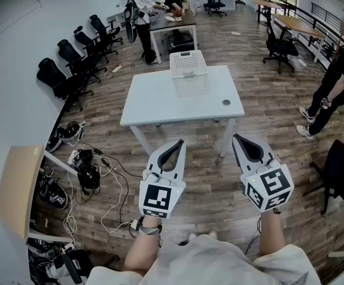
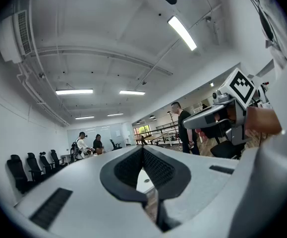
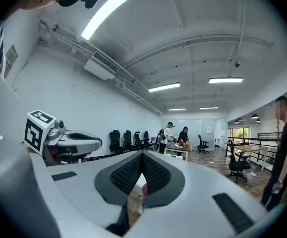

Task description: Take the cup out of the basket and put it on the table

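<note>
A white slatted basket stands at the far edge of a white table ahead of me. No cup shows in any view; the basket's inside is too small to make out. My left gripper and right gripper are held side by side in the air, short of the table's near edge, over the wood floor. In the left gripper view the left gripper has its jaws meeting at the tips with nothing between them. The right gripper looks the same in its own view.
A small round disc lies on the table's right side. Black office chairs line the left wall. Cables and gear litter the floor at left. A person in black stands at right; two people are at a far desk.
</note>
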{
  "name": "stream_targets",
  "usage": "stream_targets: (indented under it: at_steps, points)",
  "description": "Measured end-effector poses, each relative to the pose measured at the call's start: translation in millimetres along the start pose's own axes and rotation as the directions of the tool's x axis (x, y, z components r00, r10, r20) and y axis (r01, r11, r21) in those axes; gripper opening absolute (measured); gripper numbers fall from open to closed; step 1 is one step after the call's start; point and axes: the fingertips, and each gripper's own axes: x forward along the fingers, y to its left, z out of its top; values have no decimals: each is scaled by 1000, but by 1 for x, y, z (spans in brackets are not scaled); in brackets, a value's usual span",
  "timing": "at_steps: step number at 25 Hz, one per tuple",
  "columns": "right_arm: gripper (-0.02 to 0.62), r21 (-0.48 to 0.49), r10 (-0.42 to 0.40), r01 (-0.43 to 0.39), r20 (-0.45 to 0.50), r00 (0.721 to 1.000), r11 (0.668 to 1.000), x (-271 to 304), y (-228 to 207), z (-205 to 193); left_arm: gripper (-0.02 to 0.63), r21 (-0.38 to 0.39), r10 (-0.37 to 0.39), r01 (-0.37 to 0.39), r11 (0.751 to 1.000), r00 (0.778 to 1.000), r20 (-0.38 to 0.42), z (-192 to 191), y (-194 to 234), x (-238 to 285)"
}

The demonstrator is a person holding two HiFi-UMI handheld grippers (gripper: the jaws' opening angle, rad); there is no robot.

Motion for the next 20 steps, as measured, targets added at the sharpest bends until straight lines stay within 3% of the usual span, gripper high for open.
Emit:
stream_targets:
  at_steps: [12, 17, 20]
  points:
    - [17, 63, 6, -9, 54, 999, 998, 0, -33, 1, 3, 0, 10, -10, 1000, 1000, -13, -3, -12, 30]
    - [17, 42, 58, -59, 14, 998, 997, 3, -42, -13, 3, -6, 22, -22, 1000, 1000, -20, -5, -21, 44]
    - [15, -17, 33, -32, 3, 999, 999, 9, -50, -19, 3, -9, 23, -23, 1000, 999, -30, -10, -22, 52]
